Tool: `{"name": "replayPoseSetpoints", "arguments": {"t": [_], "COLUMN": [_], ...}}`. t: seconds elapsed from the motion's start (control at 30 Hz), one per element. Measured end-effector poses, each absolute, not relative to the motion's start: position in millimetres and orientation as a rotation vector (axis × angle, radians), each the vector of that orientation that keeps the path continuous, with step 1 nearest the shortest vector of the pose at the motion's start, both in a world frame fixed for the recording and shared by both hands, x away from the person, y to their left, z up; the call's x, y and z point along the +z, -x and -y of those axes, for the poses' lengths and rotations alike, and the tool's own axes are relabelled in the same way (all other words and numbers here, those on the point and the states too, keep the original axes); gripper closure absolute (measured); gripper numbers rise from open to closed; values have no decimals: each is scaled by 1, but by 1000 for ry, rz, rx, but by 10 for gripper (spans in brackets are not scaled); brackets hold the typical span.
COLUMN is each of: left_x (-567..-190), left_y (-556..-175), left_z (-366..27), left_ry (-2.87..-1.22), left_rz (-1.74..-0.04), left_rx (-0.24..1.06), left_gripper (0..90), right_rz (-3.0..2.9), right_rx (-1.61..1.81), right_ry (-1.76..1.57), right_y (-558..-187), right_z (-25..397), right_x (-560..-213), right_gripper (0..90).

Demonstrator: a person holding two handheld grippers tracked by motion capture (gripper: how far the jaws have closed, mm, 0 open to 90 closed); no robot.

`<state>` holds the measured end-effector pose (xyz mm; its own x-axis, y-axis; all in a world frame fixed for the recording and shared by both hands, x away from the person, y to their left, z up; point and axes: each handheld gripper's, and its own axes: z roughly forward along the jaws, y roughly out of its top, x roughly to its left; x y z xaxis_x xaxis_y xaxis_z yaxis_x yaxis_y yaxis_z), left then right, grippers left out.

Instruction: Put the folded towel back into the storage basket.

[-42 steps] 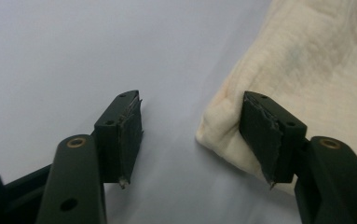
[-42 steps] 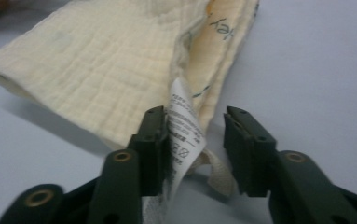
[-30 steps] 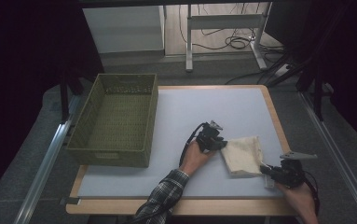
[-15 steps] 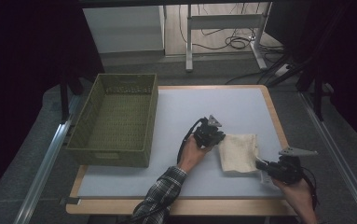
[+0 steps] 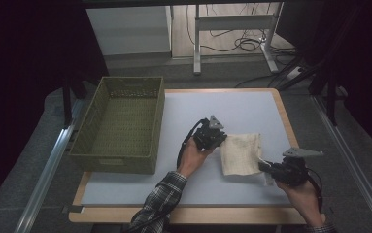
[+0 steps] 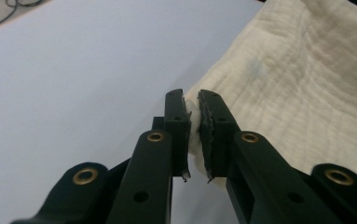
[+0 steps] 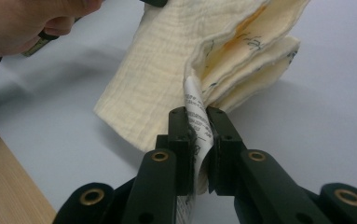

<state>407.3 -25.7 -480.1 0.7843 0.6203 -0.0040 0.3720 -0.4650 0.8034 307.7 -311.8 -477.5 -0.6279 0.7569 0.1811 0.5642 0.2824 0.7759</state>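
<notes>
Broadly, the pale blue tabletop [image 5: 242, 111] with its wooden edge carries everything, and most of its surface lies bare around the work. On its left side stands an olive woven basket [image 5: 120, 126], well apart from both hands, with open tabletop between it and them. Right of centre lies a folded cream cloth [image 5: 241, 153], stacked in several layers that fan apart at one end in the right gripper view. The left gripper [image 5: 217, 138] sits at the cloth's left edge, its jaws pressed together on a corner fold of the fabric, which bulges white between them in the left gripper view. The right gripper [image 5: 267, 167] reaches the cloth's near right corner, jaws pinching a white printed label [image 7: 198, 121] sewn there, so that corner is lifted off the tabletop. Beyond the lifted cloth, the other hand [image 7: 31, 18] shows at the upper left of the right gripper view.
</notes>
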Motion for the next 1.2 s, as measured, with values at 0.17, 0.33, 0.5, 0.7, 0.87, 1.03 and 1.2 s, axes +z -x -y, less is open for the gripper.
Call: {"name": "replayPoseSetpoints", "arguments": {"t": [0.17,0.33,0.5,0.7,0.87,1.03,1.2], "left_x": [-472,-464,-453,-438,-427,-416,-407], "left_y": [-405,-404,-403,-401,-399,-399,-399], "left_z": [16,5,-8,-24,-38,-54,-70], "left_ry": [-2112,-2108,-2105,-2096,-2097,-2093,-2078], "left_rz": [-744,-762,-782,-802,-815,-834,-856], "left_rx": [398,421,451,499,538,577,604], "left_gripper": [821,820,821,822,824,825,825], "right_rz": [-2336,-2344,-2346,-2353,-2354,-2359,-2364], "right_rx": [1274,1285,1299,1316,1337,1360,1379], "right_ry": [-1194,-1152,-1120,-1068,-1030,-994,-967], "right_y": [-309,-313,-318,-326,-331,-338,-344], "right_z": [301,290,277,258,240,222,206], "right_x": [-472,-466,-459,-450,-443,-435,-428], "right_gripper": [812,812,813,813,814,814,814]}}
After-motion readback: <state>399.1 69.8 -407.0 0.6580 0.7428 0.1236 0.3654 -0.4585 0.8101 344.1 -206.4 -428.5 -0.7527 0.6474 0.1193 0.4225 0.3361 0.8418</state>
